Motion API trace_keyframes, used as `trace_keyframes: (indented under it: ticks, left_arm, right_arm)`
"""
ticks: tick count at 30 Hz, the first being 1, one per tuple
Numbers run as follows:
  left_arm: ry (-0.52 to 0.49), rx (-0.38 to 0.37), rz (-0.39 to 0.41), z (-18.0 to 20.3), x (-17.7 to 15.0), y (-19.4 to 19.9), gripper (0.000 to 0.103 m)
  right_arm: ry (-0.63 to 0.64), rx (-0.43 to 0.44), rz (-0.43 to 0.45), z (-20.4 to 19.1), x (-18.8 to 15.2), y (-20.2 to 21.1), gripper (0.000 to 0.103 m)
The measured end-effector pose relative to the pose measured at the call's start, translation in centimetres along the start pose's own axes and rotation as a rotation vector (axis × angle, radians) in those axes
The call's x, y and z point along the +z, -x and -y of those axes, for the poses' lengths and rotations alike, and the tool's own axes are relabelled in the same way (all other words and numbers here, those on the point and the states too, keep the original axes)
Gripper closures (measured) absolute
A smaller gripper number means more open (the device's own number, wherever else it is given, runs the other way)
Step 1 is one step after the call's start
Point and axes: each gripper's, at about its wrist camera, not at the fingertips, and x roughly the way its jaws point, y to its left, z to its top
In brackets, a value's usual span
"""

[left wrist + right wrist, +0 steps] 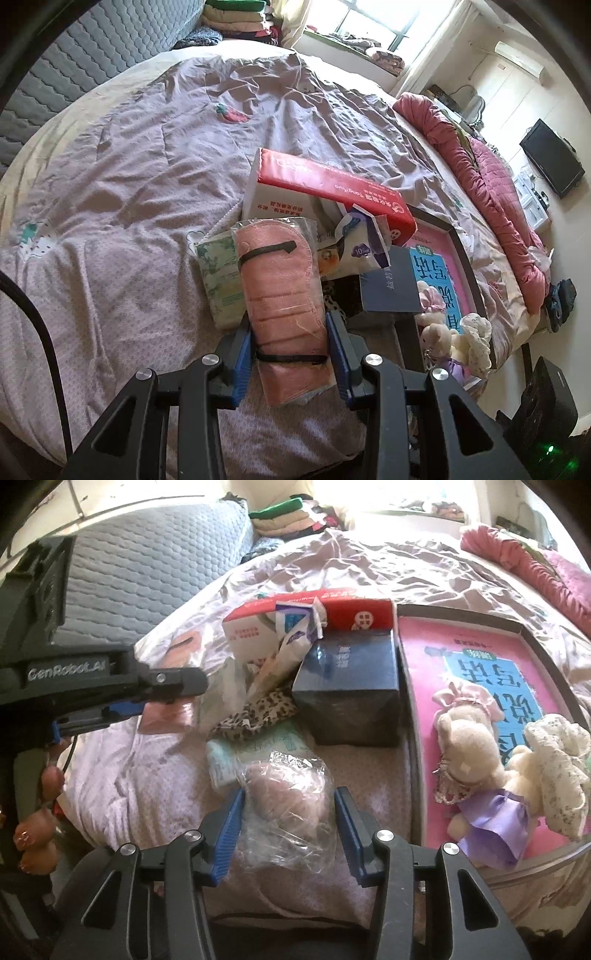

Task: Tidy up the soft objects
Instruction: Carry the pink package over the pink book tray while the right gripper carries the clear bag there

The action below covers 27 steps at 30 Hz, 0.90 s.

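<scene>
Two bagged soft things are in play. Left wrist view: the left gripper [290,349] is clamped across the lower part of the pink cloth pack [282,295], lifted over the bed [122,155]. It looks light and squashy, with slick wrap.

Right wrist view: the right gripper [290,834] straddles the crinkly bag [288,805] lying on the bed; I can't tell whether the pads touch. I'd squeeze its middle.

Bed [129,155] carrying a cluster of goods near its front edge. Tissue box [325,184] lying tilted at the back of the cluster; small carton [351,694] standing just before it; patterned cloth [258,712] lying left of the carton. Shallow tray [406,701] sitting right of the carton, with two plush toys [476,746] lying in it. Wrapped mask pack [284,302] sitting between the left claw [291,354] pads; crinkled bag [288,805] lying between the right claw [288,834] pads.
</scene>
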Motion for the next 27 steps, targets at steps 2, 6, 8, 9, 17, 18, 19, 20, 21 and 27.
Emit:
trace_keyframes:
  ticks: [2,6,8,9,17,18,19,20,21,27]
  left_arm:
    - [0.001,0.001,0.007,0.0,-0.1,0.5,0.066]
    - [-0.006,-0.007,0.019,0.5,-0.4,1.2,0.066]
    - [-0.019,-0.007,0.027,0.9,-0.5,1.6,0.066]
    - [-0.024,-0.010,0.033,1.1,-0.6,1.9,0.066]
    - [-0.069,0.001,0.079,2.7,-0.9,3.8,0.066]
    - [-0.076,0.001,0.084,3.0,-1.0,4.1,0.066]
    - [-0.085,0.000,0.084,3.3,-1.1,4.3,0.066]
    - [-0.094,0.001,0.086,3.7,-1.2,4.5,0.066]
    - [-0.101,0.002,0.088,4.0,-1.3,4.6,0.066]
    - [-0.145,-0.010,0.100,6.2,-1.7,5.6,0.066]
  right_arm:
    - [0.003,-0.005,0.021,0.2,0.1,0.7,0.053]
    - [-0.006,-0.008,0.064,0.7,0.5,2.2,0.053]
    - [-0.024,-0.002,0.077,1.1,0.6,3.0,0.053]
    - [-0.037,0.006,0.083,1.4,0.7,3.4,0.053]
    - [-0.054,0.004,0.167,2.0,1.4,6.7,0.053]
    - [-0.056,0.003,0.181,2.1,1.5,7.2,0.053]
    - [-0.056,0.000,0.191,2.3,1.7,7.6,0.053]
    - [-0.056,-0.005,0.204,2.4,1.9,8.1,0.053]
    - [-0.057,-0.008,0.213,2.6,2.0,8.5,0.053]
    - [-0.086,-0.027,0.279,4.4,2.4,11.5,0.053]
